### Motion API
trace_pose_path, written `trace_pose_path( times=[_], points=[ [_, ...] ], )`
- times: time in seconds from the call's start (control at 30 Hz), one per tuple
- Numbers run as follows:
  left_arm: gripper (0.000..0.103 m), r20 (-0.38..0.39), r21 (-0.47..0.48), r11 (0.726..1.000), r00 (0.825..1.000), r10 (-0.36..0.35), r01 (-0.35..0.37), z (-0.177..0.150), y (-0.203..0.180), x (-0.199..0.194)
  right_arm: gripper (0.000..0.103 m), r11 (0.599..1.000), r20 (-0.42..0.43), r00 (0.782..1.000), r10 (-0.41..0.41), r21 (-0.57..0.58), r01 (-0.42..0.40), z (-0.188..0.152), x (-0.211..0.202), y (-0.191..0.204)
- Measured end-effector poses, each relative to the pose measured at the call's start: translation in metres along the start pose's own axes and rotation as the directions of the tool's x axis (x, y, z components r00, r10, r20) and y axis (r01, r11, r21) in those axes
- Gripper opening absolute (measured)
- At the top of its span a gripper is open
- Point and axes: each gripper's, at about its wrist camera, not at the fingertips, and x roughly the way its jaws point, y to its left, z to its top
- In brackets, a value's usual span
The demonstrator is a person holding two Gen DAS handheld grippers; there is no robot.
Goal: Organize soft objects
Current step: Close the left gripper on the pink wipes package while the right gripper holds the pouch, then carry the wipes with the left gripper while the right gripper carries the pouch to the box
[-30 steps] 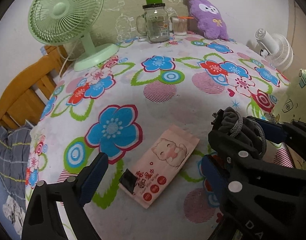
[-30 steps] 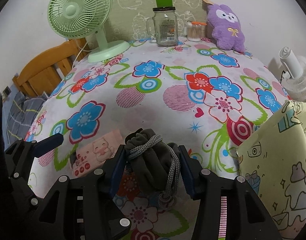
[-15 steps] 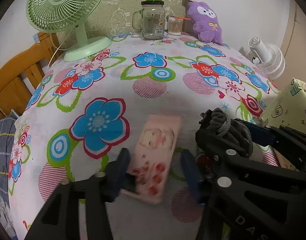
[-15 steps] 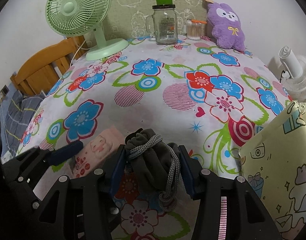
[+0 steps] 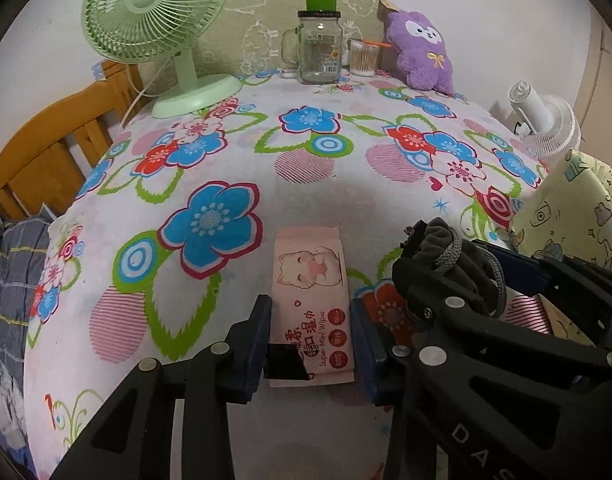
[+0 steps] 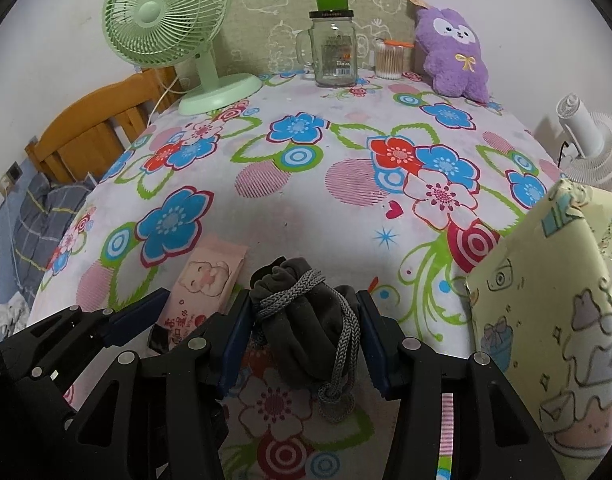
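Surface: counter [image 5: 306, 200] under a flower-print cloth, filling the middle of both views.
Left hand-held gripper [image 5: 310, 344]: lower centre of the left wrist view; its jaws have just been closing and now clasp the near end of the wipes pack [image 5: 310, 296], one blue pad against each long edge.
Wipes pack: pink, flat, printed with a cat; it runs lengthwise away from the lens. In the right wrist view it shows at lower left [image 6: 209, 280], just beside the pouch. Whether it is off the cloth cannot be told.
Right hand-held gripper [image 6: 303, 336]: lower centre of the right wrist view, clenched on the grey drawstring pouch [image 6: 306, 320], which bulges upward between the pads with its cord hanging down the front.
Pouch, other view: right of centre in the left wrist view [image 5: 450, 264], just right of the pack.
Patterned bag [image 6: 554, 320]: pale yellow, cartoon print, right edge of the frame, near the pouch; probably the receptacle, though its opening is not visible.
Background: green fan [image 5: 157, 20] upper left; glass jar [image 5: 320, 52] and purple plush [image 5: 422, 52] along the top.
Step in hand: both soft items appear secured; the pick-up of the pack is finishing.
Next move calls for: a steady lift of the pack without letting its free far end droop, then carrying toward the right, keeping the two grippers from colliding.
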Motion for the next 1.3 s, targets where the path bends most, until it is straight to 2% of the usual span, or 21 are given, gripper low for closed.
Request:
trace_pose_path(
  times=[0.7,1.3],
  points=[
    [0.039,0.103,-0.05,0.998,0.994,0.041,-0.036,-0.007,-0.016,-0.062,0.054,0.999,0.096,0.994,0.044,-0.024,-0.042,-0.005,-0.065,-0.002],
    [0.039,0.206,-0.049,0.996,0.975,0.079,-0.07,-0.001,-0.029,-0.118,0.054,0.997,0.194,0.979,0.064,-0.049,-0.056,-0.001,-0.125,-0.004]
  ],
)
